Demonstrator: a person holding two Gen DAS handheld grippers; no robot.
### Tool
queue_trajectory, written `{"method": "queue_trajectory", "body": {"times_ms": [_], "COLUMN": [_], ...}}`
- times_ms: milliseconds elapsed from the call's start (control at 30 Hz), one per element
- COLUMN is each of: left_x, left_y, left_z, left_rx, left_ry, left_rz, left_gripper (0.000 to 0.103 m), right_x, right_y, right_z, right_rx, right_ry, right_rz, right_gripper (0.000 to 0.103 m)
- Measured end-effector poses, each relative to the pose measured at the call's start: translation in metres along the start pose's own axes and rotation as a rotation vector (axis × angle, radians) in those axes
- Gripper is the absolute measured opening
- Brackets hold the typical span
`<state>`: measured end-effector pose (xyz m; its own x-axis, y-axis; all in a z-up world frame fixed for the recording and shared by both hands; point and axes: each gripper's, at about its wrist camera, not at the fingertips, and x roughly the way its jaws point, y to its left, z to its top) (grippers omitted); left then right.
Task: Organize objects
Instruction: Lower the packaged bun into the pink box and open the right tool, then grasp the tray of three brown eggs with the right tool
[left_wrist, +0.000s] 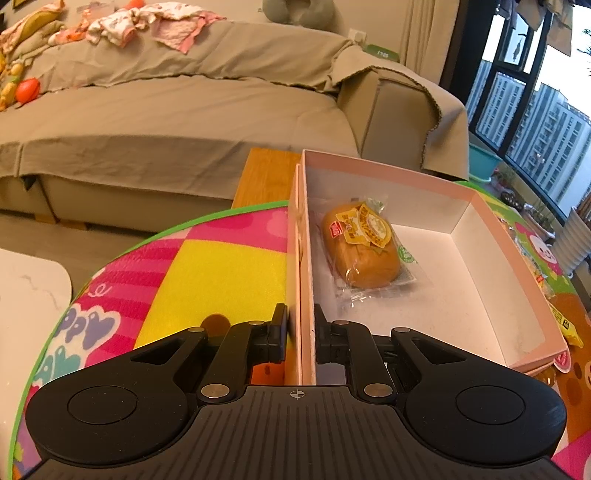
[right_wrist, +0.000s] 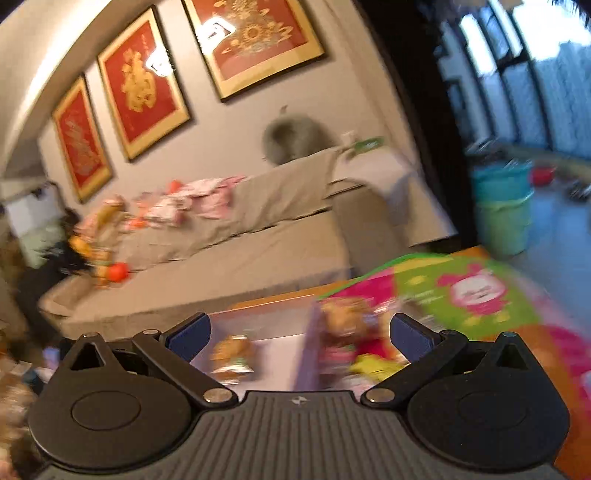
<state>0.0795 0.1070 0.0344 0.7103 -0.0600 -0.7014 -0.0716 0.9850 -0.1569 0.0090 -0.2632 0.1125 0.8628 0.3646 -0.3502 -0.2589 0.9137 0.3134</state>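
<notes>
A pink cardboard box (left_wrist: 517, 266) sits on a colourful play mat. A wrapped bread roll (left_wrist: 360, 251) lies inside it, near the left wall. My left gripper (left_wrist: 301, 332) is shut on the box's near left wall, one finger outside and one inside. In the blurred right wrist view, my right gripper (right_wrist: 299, 338) is open and empty above the box (right_wrist: 258, 325). The bread roll (right_wrist: 234, 354) shows inside the box there. Several snack packets (right_wrist: 351, 339) lie just right of the box wall, between my fingers.
A covered sofa (left_wrist: 184, 110) with clothes and toys stands behind the mat (left_wrist: 207, 273). A wooden board (left_wrist: 266, 177) lies past the box. Yellow snack packets (left_wrist: 565, 325) lie right of the box. A white tabletop (left_wrist: 29, 288) is at the left. Bins (right_wrist: 502, 206) stand by the window.
</notes>
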Motion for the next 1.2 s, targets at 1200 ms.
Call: {"method": "queue_trajectory", "body": {"times_ms": [1200], "left_x": [0.0], "left_y": [-0.004], "left_z": [-0.001], "left_rx": [0.015], "left_ry": [-0.003], "left_rz": [0.016], "left_gripper": [0.015], "right_x": [0.019], "right_y": [0.011], "right_z": [-0.101], "right_rx": [-0.285], "right_ry": [0.325], "right_rz": [-0.134], "right_gripper": [0.102]}}
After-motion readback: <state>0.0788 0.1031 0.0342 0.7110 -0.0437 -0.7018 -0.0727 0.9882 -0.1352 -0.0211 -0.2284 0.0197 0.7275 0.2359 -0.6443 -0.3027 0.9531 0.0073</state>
